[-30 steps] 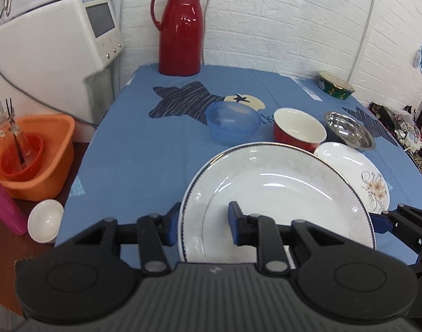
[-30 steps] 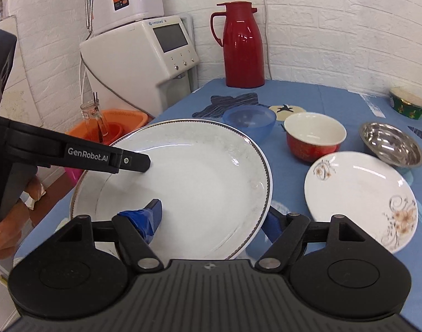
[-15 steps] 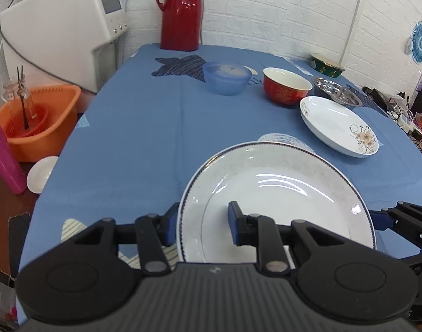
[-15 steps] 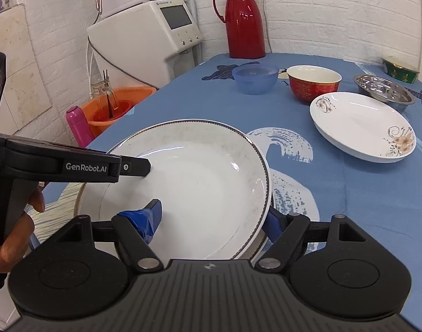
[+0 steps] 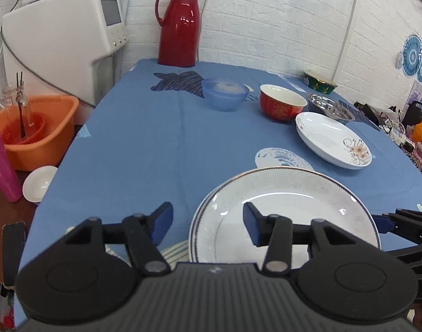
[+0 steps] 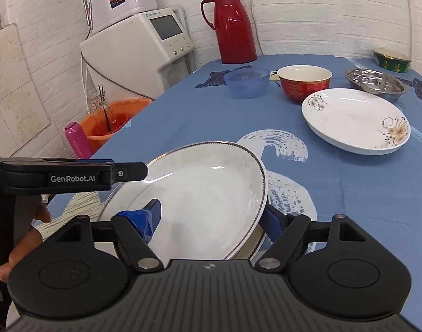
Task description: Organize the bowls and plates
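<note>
A large white plate [image 5: 294, 202] with a dark rim lies at the table's near edge on top of a second plate [image 5: 195, 221], whose rim shows beneath it. My left gripper [image 5: 208, 224] is open, its fingers standing either side of the top plate's left rim without touching it. My right gripper [image 6: 211, 218] is shut on the white plate [image 6: 211, 188]: the taped finger presses inside and the other sits under the rim, with that side slightly raised. Further back are a flowered plate [image 5: 332, 141], a red bowl [image 5: 282, 105], a blue bowl [image 5: 224, 94] and a steel bowl [image 5: 329, 106].
A red thermos [image 5: 179, 25] and a green bowl [image 5: 320, 83] stand by the back wall. Left of the table are an orange basin [image 5: 44, 132], a pink bottle [image 5: 2, 163], a small white bowl [image 5: 39, 182] and a water dispenser [image 5: 64, 36]. A hand [image 6: 20, 238] holds the left gripper.
Both grippers carried the white plate back from the bowls to the near edge and lowered it onto another plate. My left gripper has opened and let go of the rim.
</note>
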`<state>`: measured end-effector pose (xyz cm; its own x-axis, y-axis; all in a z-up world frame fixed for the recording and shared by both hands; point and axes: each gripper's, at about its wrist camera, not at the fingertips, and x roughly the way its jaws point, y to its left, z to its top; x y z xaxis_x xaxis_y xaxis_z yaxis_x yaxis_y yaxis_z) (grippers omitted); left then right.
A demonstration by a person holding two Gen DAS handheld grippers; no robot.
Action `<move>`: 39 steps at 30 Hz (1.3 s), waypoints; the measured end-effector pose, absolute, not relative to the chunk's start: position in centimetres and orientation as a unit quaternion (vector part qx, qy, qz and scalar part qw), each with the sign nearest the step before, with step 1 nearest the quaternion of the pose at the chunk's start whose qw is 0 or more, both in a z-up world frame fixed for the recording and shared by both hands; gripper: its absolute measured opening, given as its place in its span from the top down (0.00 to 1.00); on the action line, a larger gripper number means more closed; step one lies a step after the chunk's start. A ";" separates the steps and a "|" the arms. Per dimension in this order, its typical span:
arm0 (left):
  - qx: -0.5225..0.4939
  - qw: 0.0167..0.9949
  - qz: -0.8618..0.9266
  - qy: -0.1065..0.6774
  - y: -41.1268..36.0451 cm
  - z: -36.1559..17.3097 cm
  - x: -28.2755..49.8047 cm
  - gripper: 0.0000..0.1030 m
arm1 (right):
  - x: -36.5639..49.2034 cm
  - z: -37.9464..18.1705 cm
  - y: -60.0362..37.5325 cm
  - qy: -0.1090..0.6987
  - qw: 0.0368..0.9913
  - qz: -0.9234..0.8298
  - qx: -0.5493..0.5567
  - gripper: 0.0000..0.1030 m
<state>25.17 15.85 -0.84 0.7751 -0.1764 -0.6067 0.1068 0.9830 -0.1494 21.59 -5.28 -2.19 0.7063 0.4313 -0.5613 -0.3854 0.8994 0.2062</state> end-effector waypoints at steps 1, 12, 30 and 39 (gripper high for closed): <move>-0.054 0.941 -0.073 0.326 15.9 -0.7 25.2 0.54 | 21.6 -2.2 -5.1 0.315 0.923 0.221 0.029 0.37; -0.050 0.944 -0.072 0.318 15.4 0.2 25.2 0.54 | 21.6 -2.6 -6.9 0.343 0.912 0.221 0.031 0.38; -0.049 0.909 -0.177 0.375 7.2 2.5 35.5 0.45 | 29.4 0.3 -19.6 0.317 0.943 0.084 0.059 0.37; -0.057 0.866 -0.197 0.457 0.8 -0.4 47.4 0.44 | 39.6 -2.3 -21.0 0.360 0.930 0.061 0.035 0.37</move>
